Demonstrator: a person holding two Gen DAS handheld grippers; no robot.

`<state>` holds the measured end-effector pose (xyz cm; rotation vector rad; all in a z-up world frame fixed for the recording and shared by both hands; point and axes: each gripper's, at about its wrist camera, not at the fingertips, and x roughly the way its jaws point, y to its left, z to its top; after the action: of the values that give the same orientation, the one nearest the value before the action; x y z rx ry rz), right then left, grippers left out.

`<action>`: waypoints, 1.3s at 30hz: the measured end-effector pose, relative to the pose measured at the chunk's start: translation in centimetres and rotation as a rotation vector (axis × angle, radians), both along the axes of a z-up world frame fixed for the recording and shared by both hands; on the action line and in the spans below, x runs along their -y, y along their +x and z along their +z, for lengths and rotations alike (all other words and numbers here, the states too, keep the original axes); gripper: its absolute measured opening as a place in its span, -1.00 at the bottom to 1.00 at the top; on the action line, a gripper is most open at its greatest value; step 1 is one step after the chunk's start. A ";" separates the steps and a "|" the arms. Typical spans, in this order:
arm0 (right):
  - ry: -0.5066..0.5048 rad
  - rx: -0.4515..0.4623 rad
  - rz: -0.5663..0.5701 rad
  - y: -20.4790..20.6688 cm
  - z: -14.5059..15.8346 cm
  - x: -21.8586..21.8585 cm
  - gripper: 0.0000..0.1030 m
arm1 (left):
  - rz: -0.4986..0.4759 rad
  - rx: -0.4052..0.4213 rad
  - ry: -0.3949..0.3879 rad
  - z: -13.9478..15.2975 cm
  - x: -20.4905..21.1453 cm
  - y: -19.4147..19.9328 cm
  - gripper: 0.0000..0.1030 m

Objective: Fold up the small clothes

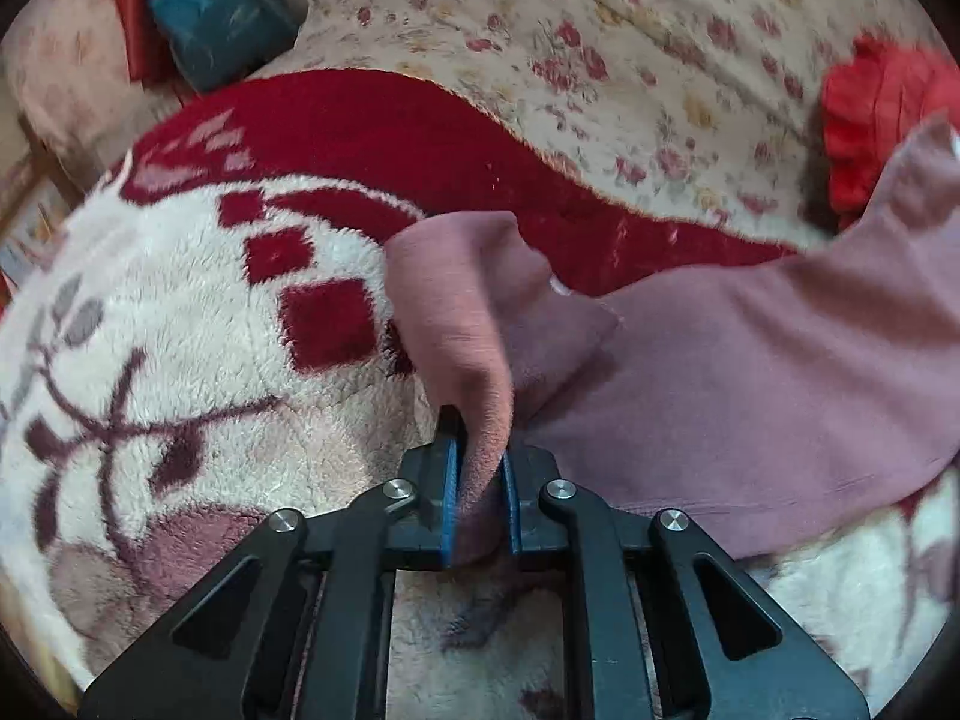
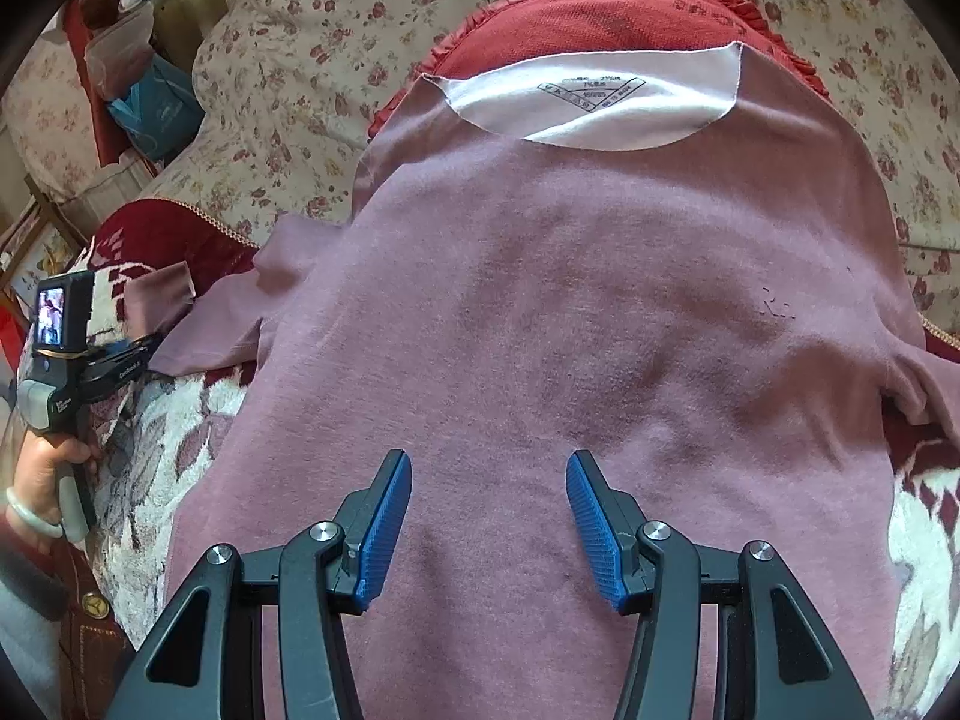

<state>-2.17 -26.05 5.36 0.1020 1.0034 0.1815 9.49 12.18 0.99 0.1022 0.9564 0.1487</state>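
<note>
While the mauve shirt (image 2: 540, 312) is lying spread face-up across the fleece blanket (image 1: 180, 312) on the bed, the left gripper (image 1: 480, 480) is pinching a sleeve end (image 1: 456, 300) between its nearly closed blue pads, with the fabric bunching up above them. Over the shirt's lower body, the right gripper (image 2: 489, 531) is hovering with its jaws standing apart, gripping nothing.

- The mauve shirt (image 2: 540, 312) is soft matt knit cloth, faintly fuzzy.
- Under it, the blanket (image 1: 180, 324) is thick, shaggy fleece.
- The floral sheet (image 1: 630, 48) beyond the shirt is thin printed cotton.
- Gripper pads (image 2: 384, 534) are ribbed blue rubber on matt black plastic.
</note>
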 end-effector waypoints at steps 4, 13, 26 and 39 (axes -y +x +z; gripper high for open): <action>-0.005 0.017 -0.006 -0.6 0.7 0.6 0.01 | -0.035 0.073 -0.118 3.6 0.5 -2.1 -0.84; 0.036 0.049 -0.077 -2.0 2.3 3.7 0.01 | -0.318 0.209 -0.344 13.1 11.1 -6.6 -0.84; 0.021 0.051 -0.241 -2.8 2.7 12.2 0.01 | -0.622 -0.017 -0.441 6.1 30.6 -7.3 -0.84; -0.006 0.084 -0.037 3.1 0.4 7.5 0.01 | -0.462 0.042 -0.442 8.9 22.0 -9.8 0.23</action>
<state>0.98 -33.56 5.74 0.1066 0.9178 0.1478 -0.31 -9.77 9.94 -0.0889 0.8810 -0.4840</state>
